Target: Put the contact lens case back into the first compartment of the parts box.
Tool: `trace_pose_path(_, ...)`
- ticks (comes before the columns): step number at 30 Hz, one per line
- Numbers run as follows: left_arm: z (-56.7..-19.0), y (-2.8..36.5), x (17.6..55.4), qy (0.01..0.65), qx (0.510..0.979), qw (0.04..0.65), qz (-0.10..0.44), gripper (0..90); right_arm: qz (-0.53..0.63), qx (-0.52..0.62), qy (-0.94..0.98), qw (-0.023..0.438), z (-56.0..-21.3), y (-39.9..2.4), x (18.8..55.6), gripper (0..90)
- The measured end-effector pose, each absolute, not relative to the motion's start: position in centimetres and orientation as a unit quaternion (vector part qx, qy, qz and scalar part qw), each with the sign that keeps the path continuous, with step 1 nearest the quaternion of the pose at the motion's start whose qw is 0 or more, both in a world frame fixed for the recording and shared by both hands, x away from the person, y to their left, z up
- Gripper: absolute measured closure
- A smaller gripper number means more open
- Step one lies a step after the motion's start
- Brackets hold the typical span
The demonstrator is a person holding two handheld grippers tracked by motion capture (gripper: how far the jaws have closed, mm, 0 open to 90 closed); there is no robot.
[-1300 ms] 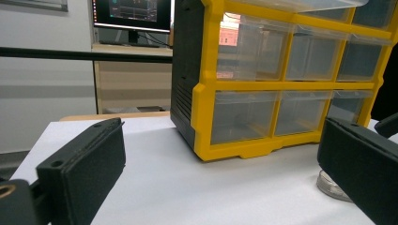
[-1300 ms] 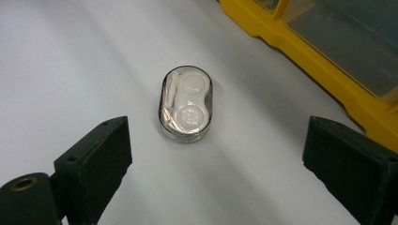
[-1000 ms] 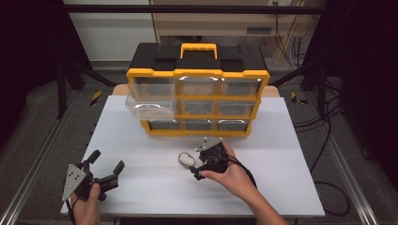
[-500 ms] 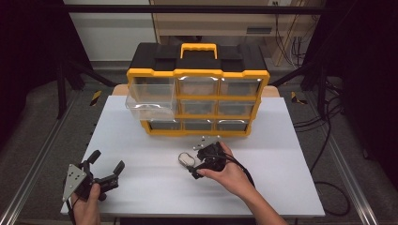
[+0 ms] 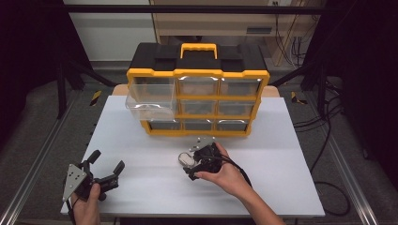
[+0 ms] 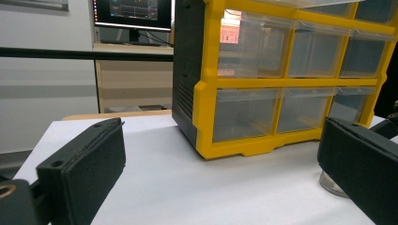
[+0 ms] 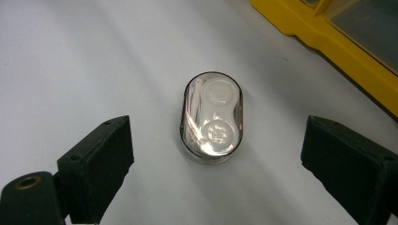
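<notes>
So the right gripper [image 5: 187, 161] sits a bit below center of the high view, tipped down over a small clear oval case [image 7: 211, 117]. In the right gripper view that case lies flat on the white table [image 5: 155, 187], dead center of the frame, with the jaws spread wide on either side and not touching it. The yellow drawer organizer [image 5: 197, 101] fills the upper middle, its top-left drawer [image 5: 150, 98] pulled out. The left gripper [image 5: 105, 168] hangs out in the lower left corner, jaws spread, nothing between them.
</notes>
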State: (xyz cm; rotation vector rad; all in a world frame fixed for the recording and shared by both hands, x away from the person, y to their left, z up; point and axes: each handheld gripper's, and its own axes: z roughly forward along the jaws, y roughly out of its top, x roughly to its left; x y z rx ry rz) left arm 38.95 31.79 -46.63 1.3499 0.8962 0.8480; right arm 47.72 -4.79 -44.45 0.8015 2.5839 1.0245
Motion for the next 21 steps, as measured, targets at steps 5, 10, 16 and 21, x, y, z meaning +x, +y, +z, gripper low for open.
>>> trace_pose_path(5, -46.61, 31.78, 38.95, 0.387, 0.585, 0.610, 0.367, 0.9, 0.347, 0.283, 0.886, 0.120, -44.60, -4.63, 48.00, 10.5)
trace_pose_path(10, -46.61, 31.80, 38.95, 0.388, 0.585, 0.609, 0.369, 0.9, 0.343, 0.289, 0.886, 0.116, -44.76, -4.50, 48.12, 10.4)
trace_pose_path(16, -46.60, 31.81, 38.94, 0.388, 0.585, 0.609, 0.369, 0.9, 0.338, 0.294, 0.886, 0.118, -44.89, -4.44, 48.27, 10.8)
trace_pose_path(21, -46.61, 31.80, 38.96, 0.388, 0.585, 0.609, 0.368, 0.9, 0.337, 0.299, 0.885, 0.118, -44.92, -4.45, 48.42, 10.3)
